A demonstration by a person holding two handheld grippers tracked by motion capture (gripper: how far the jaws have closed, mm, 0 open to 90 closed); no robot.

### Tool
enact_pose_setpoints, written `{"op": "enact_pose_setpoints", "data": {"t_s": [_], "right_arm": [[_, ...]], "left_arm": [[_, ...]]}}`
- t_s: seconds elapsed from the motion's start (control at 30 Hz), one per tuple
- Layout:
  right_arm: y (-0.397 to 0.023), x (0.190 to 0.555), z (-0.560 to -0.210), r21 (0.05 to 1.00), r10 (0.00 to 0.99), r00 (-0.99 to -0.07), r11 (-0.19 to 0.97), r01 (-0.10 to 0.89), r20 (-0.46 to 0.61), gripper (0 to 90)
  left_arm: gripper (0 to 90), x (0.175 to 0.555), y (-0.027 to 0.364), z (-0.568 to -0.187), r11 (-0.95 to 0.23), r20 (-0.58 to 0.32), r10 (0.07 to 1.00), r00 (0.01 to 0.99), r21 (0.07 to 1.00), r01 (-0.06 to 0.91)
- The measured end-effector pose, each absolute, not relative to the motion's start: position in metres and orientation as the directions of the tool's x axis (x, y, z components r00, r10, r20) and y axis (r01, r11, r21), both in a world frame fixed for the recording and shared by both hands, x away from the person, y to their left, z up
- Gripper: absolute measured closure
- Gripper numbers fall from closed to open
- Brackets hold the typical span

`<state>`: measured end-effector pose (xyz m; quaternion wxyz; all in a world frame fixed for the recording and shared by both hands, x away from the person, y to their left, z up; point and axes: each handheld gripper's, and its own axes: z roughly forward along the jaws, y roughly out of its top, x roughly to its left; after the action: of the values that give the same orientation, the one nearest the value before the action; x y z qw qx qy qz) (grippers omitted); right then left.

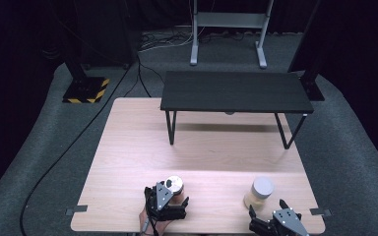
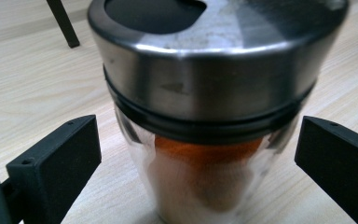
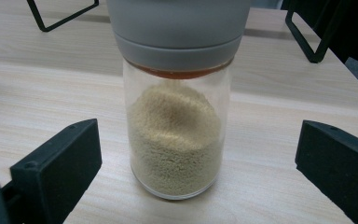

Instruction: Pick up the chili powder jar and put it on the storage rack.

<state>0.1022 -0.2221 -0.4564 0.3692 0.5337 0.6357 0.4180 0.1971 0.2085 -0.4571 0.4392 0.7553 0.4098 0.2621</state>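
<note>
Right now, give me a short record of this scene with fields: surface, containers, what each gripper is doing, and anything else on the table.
surface: light wooden table
left container: steel-lidded glass shaker with orange contents
right container: grey-lidded clear glass jar of beige granules
left gripper: jaws open either side of the shaker, not touching
right gripper: jaws open, facing the jar, apart from it
other: black low shelf on thin legs at the far side
</note>
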Motion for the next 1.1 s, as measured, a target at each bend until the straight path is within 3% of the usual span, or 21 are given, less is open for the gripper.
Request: {"op": "enact_pose_setpoints", "data": {"t_s": [0.6, 0.67, 0.77, 0.87, 1.1], "right_arm": [[-0.225, 0.104, -0.458, 0.925, 0.986, -0.164, 0.071, 0.372, -0.01, 0.0], [-0.227, 0.105, -0.458, 0.923, 0.985, -0.174, 0.077, 0.376, -0.011, 0.0], [-0.227, 0.105, -0.458, 0.924, 0.985, -0.173, 0.076, 0.374, -0.01, 0.0], [-0.227, 0.105, -0.458, 0.925, 0.984, -0.176, 0.076, 0.373, -0.01, 0.0], [-0.227, 0.105, -0.458, 0.924, 0.983, -0.184, 0.078, 0.373, -0.009, 0.0]], "left_arm": [[1.2, 0.213, 0.198, -0.456, -0.301, 0.039, 0.852, 0.523, 0.853, 0.427], [9.7, 0.213, 0.197, -0.456, -0.3, 0.041, 0.854, 0.518, 0.852, 0.428], [13.3, 0.214, 0.199, -0.455, -0.297, 0.029, 0.85, 0.526, 0.851, 0.432], [23.1, 0.214, 0.199, -0.455, -0.298, 0.031, 0.852, 0.523, 0.85, 0.435], [30.4, 0.214, 0.201, -0.456, -0.291, 0.024, 0.848, 0.529, 0.856, 0.428]]}}
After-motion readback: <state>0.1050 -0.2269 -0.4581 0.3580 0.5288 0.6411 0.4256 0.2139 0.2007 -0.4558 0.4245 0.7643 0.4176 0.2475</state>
